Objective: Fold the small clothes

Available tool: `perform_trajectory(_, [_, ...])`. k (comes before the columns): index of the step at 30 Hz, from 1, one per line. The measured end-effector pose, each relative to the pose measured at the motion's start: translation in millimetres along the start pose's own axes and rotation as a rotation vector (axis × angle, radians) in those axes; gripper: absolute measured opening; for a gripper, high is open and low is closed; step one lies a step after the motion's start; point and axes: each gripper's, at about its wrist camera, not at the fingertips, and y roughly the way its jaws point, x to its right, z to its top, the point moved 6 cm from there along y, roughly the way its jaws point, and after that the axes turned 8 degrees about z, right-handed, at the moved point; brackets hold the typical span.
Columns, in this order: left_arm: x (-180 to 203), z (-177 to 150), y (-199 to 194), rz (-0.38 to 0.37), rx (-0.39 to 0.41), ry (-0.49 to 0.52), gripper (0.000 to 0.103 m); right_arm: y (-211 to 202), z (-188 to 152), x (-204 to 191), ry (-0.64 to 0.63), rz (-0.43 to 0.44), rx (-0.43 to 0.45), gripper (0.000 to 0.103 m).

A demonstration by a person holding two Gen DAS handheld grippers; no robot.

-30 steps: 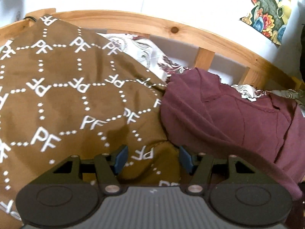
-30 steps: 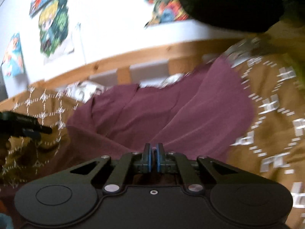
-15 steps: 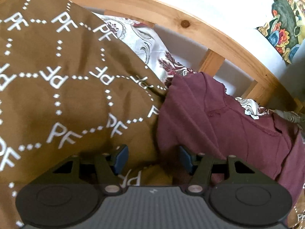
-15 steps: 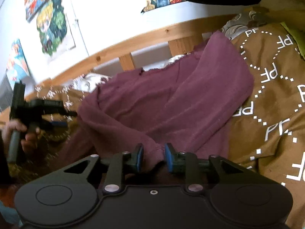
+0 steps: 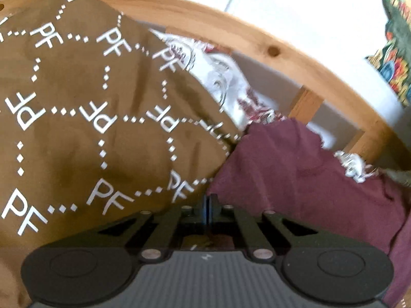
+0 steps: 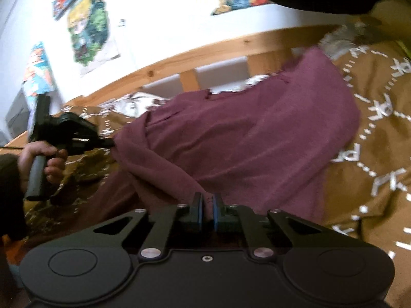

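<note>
A maroon garment [image 5: 295,184] lies crumpled on the bed, and it fills the middle of the right wrist view [image 6: 244,133]. My left gripper [image 5: 208,199] is shut, its jaws pressed together at the garment's left edge where it meets the brown cover. From the right wrist view, that left gripper [image 6: 109,142] pinches the garment's far left corner, held by a person's hand [image 6: 38,154]. My right gripper [image 6: 207,205] is shut on a fold of the maroon fabric at the near edge, with cloth showing between the blue pads.
A brown bedcover [image 5: 77,128] printed with white letters and dotted lines lies under and around the garment [image 6: 372,166]. A wooden bed rail [image 5: 231,23] runs along the back, with a white patterned sheet [image 5: 221,77] in front. Posters [image 6: 87,33] hang on the wall.
My left gripper moved in to the garment's left edge and its jaws closed from wide open. The right jaws opened briefly around a fold of the garment and closed on it again.
</note>
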Motion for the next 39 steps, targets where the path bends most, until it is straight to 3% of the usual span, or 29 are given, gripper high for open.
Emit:
perform_trajectory(3, [0.4,-0.8,2.5,-0.003,-0.017,-0.004,0.004,3.2,-2.5,-10.2,-0.037,0.032,-0.041,0.006])
perform_trajectory(6, [3.2,0.0,-2.0,0.016,-0.01,0.036,0.015,4.0,-4.3,-15.4,-0.062,0.096,-0.096,0.008])
perform_trajectory(7, [3.1,-0.1,-5.3,0.013,0.003,0.055,0.018,2.5,-3.6,-15.1,-0.059,0.105,-0.094,0.015])
perform_trajectory(9, [8.5,-0.7,-13.8,0.003,0.036,0.103,0.036,-0.9,0.0,-11.5,-0.029,0.112,-0.069,0.029])
perform_trajectory(11, [15.8,-2.4,-20.6,-0.012,0.064,0.153,0.044,-4.0,3.8,-4.3,0.024,0.112,-0.037,0.052])
perform_trajectory(12, [19.8,-4.0,-22.1,-0.014,0.064,0.173,0.044,-4.8,4.7,-0.4,0.051,0.107,-0.021,0.055])
perform_trajectory(17, [24.3,-24.2,-28.9,-0.054,-0.013,0.183,0.044,-0.9,2.3,10.1,0.081,0.061,0.006,0.055])
perform_trajectory(23, [18.0,-50.1,-36.5,-0.218,-0.121,0.149,0.044,10.5,11.3,8.8,0.03,0.004,0.02,0.055])
perform_trajectory(27, [15.2,-56.1,-30.2,-0.261,-0.158,0.134,0.038,35.2,31.8,4.6,0.065,0.014,0.004,0.055])
perform_trajectory(28, [12.6,-55.5,-27.0,-0.27,-0.167,0.112,0.035,44.6,39.1,2.8,0.067,0.027,-0.01,0.054])
perform_trajectory(32, [2.0,-51.3,-16.7,-0.301,-0.192,0.02,0.029,93.0,70.0,-9.7,0.027,0.076,-0.082,0.034])
perform_trajectory(39, [8.4,-48.0,-9.2,-0.346,-0.211,0.002,0.029,162.9,78.7,-29.0,0.018,0.176,-0.25,0.031])
